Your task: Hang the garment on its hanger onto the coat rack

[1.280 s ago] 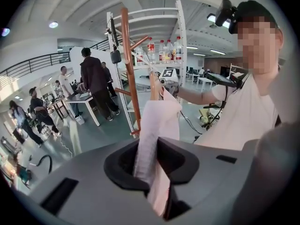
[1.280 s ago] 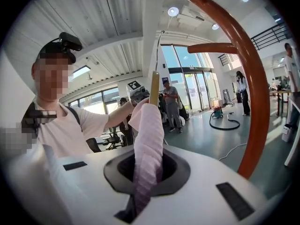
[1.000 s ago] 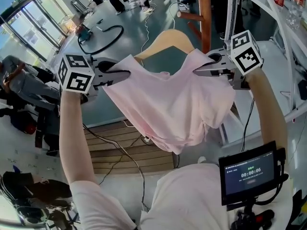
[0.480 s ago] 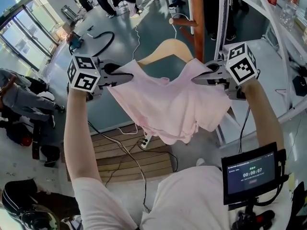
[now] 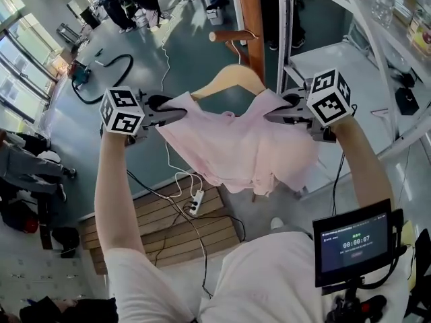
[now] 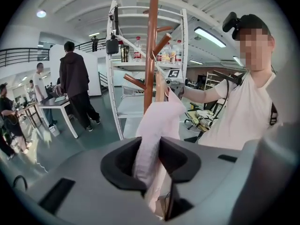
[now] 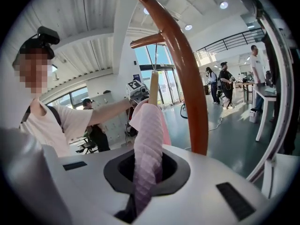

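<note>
Holding: the pink garment [image 5: 239,150] is stretched in the air between two grippers, one at each shoulder, so the hanger inside rides level for hooking.
Hanger: the wooden hanger [image 5: 232,79] peaks above the neckline, right beside the coat rack [image 5: 250,19]; its hook is too thin to make out, so probably not yet on the peg [image 5: 229,36].
Left gripper [image 5: 176,115]: jaws opening, with shoulder cloth lying loosely between them and a dark gap on one side.
Right gripper [image 5: 273,115]: jaws pinching a fold of the other shoulder.
Rack: brown pole with slanting pegs, just beyond the garment.
Shelf unit [image 6: 140,64]: white, behind the rack, carrying capped bottles [image 6: 138,48] that look clear inside.
Floor: a wooden pallet [image 5: 168,231] with a power strip [image 5: 195,202] lies below.
</note>
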The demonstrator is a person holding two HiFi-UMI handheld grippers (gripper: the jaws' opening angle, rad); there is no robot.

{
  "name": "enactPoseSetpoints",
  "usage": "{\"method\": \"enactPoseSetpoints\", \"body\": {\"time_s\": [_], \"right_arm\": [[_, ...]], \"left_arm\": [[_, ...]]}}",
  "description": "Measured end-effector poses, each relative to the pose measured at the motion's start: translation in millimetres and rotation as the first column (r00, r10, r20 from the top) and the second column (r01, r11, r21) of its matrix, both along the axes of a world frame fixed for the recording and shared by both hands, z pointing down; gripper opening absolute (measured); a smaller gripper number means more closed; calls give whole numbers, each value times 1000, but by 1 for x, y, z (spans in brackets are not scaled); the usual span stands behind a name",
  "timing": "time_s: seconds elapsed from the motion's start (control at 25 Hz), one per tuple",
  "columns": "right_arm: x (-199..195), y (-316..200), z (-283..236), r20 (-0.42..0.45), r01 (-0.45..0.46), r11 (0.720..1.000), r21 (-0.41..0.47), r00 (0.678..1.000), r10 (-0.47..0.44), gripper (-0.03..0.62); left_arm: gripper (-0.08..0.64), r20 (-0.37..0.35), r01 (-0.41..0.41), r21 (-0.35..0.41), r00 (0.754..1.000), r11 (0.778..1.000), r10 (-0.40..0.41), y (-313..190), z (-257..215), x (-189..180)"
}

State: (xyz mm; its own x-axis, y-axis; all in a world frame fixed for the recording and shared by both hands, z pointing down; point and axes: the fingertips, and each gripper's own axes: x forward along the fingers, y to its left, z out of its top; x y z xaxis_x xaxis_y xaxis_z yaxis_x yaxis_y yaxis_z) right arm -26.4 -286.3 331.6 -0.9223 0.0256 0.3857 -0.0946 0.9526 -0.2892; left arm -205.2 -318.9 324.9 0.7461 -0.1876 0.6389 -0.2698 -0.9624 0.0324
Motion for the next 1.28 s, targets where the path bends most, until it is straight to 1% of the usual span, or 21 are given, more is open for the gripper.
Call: {"method": "enactPoseSetpoints", "body": {"time_s": [0.12, 0.24, 0.4, 0.52, 0.64, 0.72, 0.76, 0.8, 0.88, 0.96, 1.0, 1.08, 1.2, 1.28], "right_arm": [[5, -9, 6, -42, -23, 998, 62, 999, 26, 11], [9, -16, 13, -89, -49, 994, 97, 994, 58, 12], [12, -21, 18, -113, -57, 988, 145, 991, 74, 17], [16, -27, 20, -130, -62, 972, 227, 987, 93, 32], [25, -35, 21, -149, -78, 960, 270, 981, 122, 38], [33, -38, 21, -175, -87, 954, 288, 974, 142, 51], [38, -39, 20, -189, -92, 948, 306, 969, 156, 74], [43, -40, 19, -202, -96, 940, 328, 965, 170, 82], [52, -42, 18, -217, -102, 926, 363, 957, 190, 92], [61, -42, 17, -210, -114, 918, 379, 956, 205, 92], [66, -41, 17, -198, -127, 914, 384, 956, 216, 92], [79, -41, 13, -153, -173, 903, 393, 956, 249, 92], [94, -40, 5, -67, -246, 883, 400, 953, 295, 92], [100, -36, 1, -29, -274, 866, 418, 949, 315, 91]], "left_arm": [[112, -26, 18, 35, 1000, 999, -17, -15, 8, 4], [168, -50, 90, 66, 995, 994, -87, -29, 12, 2], [193, -75, 157, 125, 986, 980, -149, -31, 12, -1], [216, -73, 203, 207, 979, 957, -192, -29, 7, -9], [228, -32, 247, 281, 968, 927, -248, -27, 4, -23], [229, -21, 264, 299, 962, 917, -271, -19, 2, -32], [228, -26, 274, 305, 960, 912, -279, -15, 0, -34], [229, -36, 285, 315, 957, 905, -289, -11, -2, -34], [228, -72, 317, 351, 947, 881, -313, -4, -7, -30], [227, -140, 361, 379, 933, 852, -333, 3, -13, -21], [227, -182, 384, 382, 923, 841, -339, 9, -16, -15], [227, -256, 424, 375, 902, 825, -347, 20, -16, -3], [227, -333, 473, 366, 871, 801, -362, 36, -10, 13], [227, -394, 515, 354, 839, 781, -376, 45, -7, 20]]}}
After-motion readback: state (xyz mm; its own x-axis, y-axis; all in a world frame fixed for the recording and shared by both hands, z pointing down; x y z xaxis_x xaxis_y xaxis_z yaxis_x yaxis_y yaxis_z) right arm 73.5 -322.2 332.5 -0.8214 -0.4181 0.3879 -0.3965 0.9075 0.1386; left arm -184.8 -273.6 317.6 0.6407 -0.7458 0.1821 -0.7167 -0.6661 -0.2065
